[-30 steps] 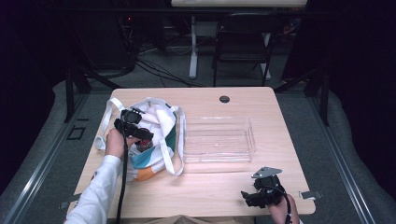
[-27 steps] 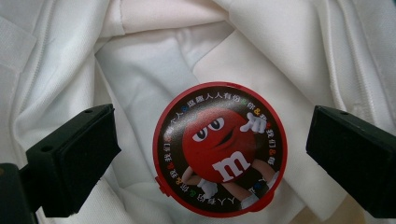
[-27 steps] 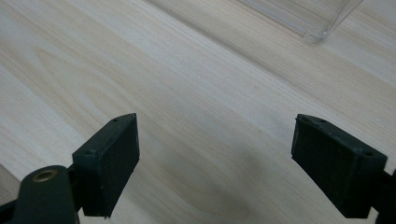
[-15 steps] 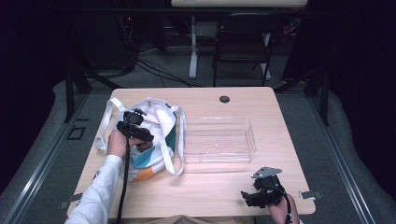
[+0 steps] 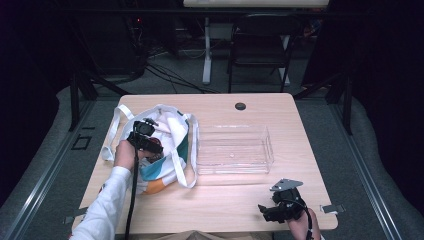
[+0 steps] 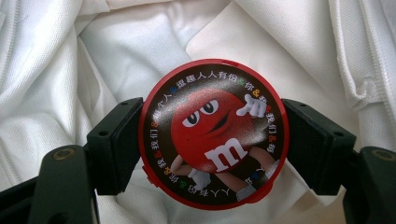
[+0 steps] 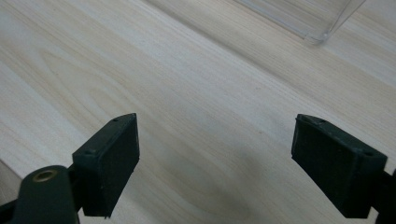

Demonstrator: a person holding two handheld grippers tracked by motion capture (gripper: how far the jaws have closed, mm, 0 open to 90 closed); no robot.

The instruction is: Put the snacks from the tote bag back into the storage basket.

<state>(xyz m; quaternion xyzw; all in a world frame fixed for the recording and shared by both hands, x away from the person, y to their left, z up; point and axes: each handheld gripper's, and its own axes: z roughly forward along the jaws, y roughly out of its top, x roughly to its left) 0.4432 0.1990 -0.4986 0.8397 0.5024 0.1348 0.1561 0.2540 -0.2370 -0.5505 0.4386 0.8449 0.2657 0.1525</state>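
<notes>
Reaching into the white tote bag [image 5: 165,145], the left gripper [image 5: 146,141] has just been closing and now clamps a round red candy tub [image 6: 215,133] by its rim, one pad on each side. The tub sits inside the bag, on its crumpled lining. It looks light, stiff and glossy, so likely slippery; gripping across the widest part of the rim seems the safest hold. From the left gripper view the printed lid and the grip are plain, whereas from above the tub is hidden by hand and gripper. Well right of the bag, past the clear tray [image 5: 234,150], the right gripper [image 7: 229,158] hangs released over the bare desk [image 5: 225,200].
</notes>
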